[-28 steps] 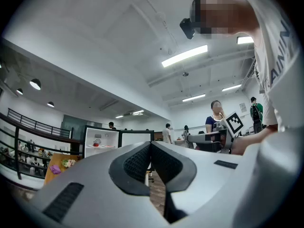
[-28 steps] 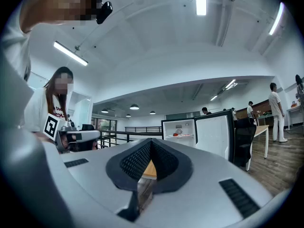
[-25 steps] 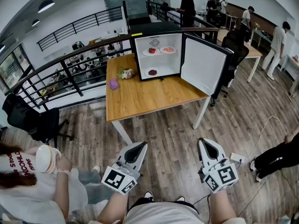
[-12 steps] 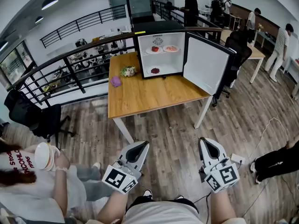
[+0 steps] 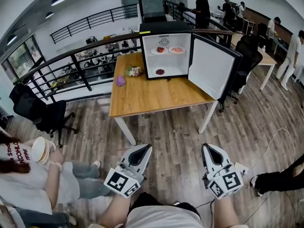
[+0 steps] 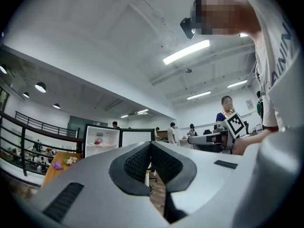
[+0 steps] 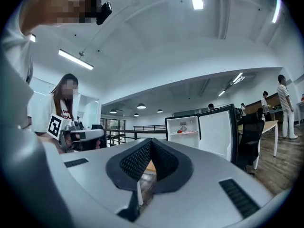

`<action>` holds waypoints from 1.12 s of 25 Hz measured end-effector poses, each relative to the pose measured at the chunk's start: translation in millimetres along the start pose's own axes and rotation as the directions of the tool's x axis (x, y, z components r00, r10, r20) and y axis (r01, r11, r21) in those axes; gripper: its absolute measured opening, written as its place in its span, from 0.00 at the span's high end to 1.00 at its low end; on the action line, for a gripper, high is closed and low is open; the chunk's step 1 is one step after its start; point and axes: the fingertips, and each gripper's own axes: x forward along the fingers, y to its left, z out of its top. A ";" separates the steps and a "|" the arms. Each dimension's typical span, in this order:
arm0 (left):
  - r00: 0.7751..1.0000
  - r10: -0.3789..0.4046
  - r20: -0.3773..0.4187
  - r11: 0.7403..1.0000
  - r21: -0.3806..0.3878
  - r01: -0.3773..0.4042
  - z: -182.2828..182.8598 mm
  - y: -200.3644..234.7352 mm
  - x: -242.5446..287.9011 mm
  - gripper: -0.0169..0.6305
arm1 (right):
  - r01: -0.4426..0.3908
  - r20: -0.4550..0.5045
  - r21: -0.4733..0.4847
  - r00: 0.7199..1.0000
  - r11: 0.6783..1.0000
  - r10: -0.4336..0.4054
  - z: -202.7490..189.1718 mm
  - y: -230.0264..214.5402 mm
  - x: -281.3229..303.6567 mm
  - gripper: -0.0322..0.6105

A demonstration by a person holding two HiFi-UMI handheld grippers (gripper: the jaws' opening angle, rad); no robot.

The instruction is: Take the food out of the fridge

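Since the earlier frame the whole scene has slid in the head view: the seated person (image 5: 33, 175) at the near left now sits lower and closer to the edge, and the table (image 5: 156, 96) and fridge (image 5: 164, 27) have shifted slightly right, which reads as the wearer walking toward them.

The wooden table stands well ahead across the plank floor. The small black fridge sits at its far right corner, with the door (image 5: 209, 70) already swung wide to the right.

The left gripper (image 5: 141, 148) and right gripper (image 5: 209, 148) are held low and near, side by side, well apart from the table. Each has its jaws pressed together with nothing between them.

The food is all inside the fridge: a red item on a plate (image 5: 160, 50) and an orange one on a plate (image 5: 176, 50) on the upper shelf, and a dark dish (image 5: 160, 72) on the fridge floor. A bunch of flowers (image 5: 134, 71) and a purple object (image 5: 120, 81) lie on the table left of the fridge.

This looks like the approach step, with no food touched yet. The next move likely calls for closing the gap to the table, spreading one claw and lining it up level with a plate rim.
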 end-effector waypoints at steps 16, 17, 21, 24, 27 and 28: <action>1.000 0.003 0.021 1.000 -0.003 -0.003 -32.3 19.1 93.4 0.96 | -0.044 -0.022 -0.054 0.999 0.998 0.043 -25.2 -66.7 39.2 0.92; 1.000 -0.002 0.022 1.000 -0.004 0.002 -33.4 26.5 101.4 0.96 | -0.042 -0.024 -0.054 0.999 0.998 0.040 -25.7 -70.4 48.3 0.92; 1.000 -0.021 0.022 1.000 0.005 0.021 -33.1 64.3 132.8 0.96 | -0.038 -0.019 -0.064 0.999 0.997 0.037 -17.7 -82.8 96.8 0.92; 1.000 -0.026 0.008 1.000 -0.002 0.026 -34.5 102.1 151.5 0.96 | -0.034 -0.012 -0.070 0.999 0.997 0.034 -8.6 -89.9 142.5 0.92; 1.000 -0.021 0.008 1.000 -0.014 0.021 -33.0 149.1 169.1 0.96 | -0.028 -0.013 -0.066 1.000 0.997 0.027 -0.7 -96.7 195.3 0.92; 1.000 -0.013 0.008 1.000 -0.018 0.013 -33.2 167.4 174.3 0.96 | -0.029 -0.017 -0.066 0.999 0.997 0.027 1.2 -97.6 214.0 0.92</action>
